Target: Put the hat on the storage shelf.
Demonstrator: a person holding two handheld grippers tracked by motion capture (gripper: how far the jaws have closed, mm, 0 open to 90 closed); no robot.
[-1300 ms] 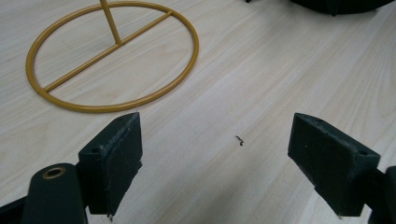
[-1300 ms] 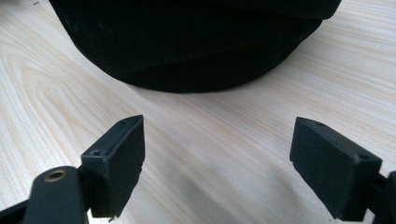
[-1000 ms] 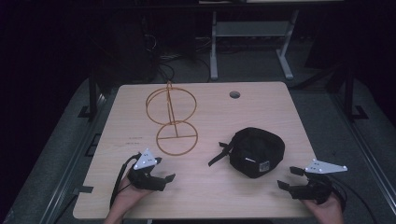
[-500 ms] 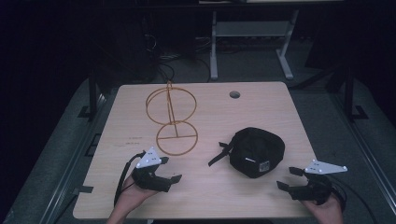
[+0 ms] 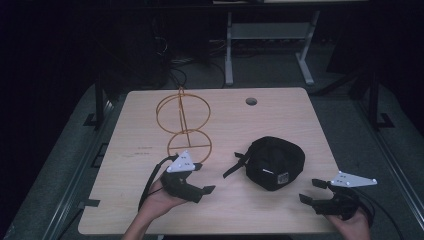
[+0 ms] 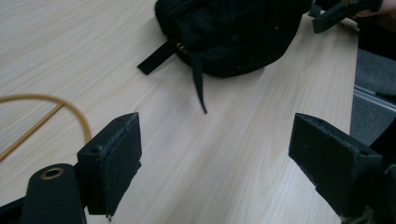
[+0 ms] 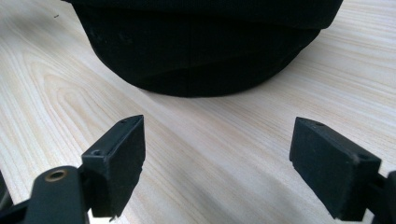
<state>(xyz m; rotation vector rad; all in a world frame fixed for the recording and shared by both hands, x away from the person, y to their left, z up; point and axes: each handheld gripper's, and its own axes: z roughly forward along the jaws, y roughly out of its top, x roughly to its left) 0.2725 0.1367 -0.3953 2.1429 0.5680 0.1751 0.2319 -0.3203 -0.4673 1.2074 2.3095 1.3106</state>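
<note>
A black cap [image 5: 274, 161] lies on the wooden table [image 5: 135, 135], right of centre, its strap [image 5: 235, 167] trailing to the left. My left gripper [image 5: 204, 177] stands open just left of that strap, near the base ring of a gold wire stand [image 5: 184, 120]. In the left gripper view the cap [image 6: 233, 32] and strap [image 6: 198, 84] lie ahead of the open left gripper [image 6: 219, 158], with nothing between its jaws. My right gripper [image 5: 310, 191] stands open near the front edge, right of the cap. The right gripper [image 7: 217, 158] faces the cap [image 7: 205, 46] closely.
The gold wire stand rises at the table's centre left; part of its base ring [image 6: 51, 105] curves by my left jaw. A cable hole [image 5: 251, 101] sits near the far edge. White desk legs [image 5: 230, 50] stand on the floor beyond.
My left gripper has moved to the right and slightly forward, closer to the cap's strap. The right gripper and the cap have stayed put.
</note>
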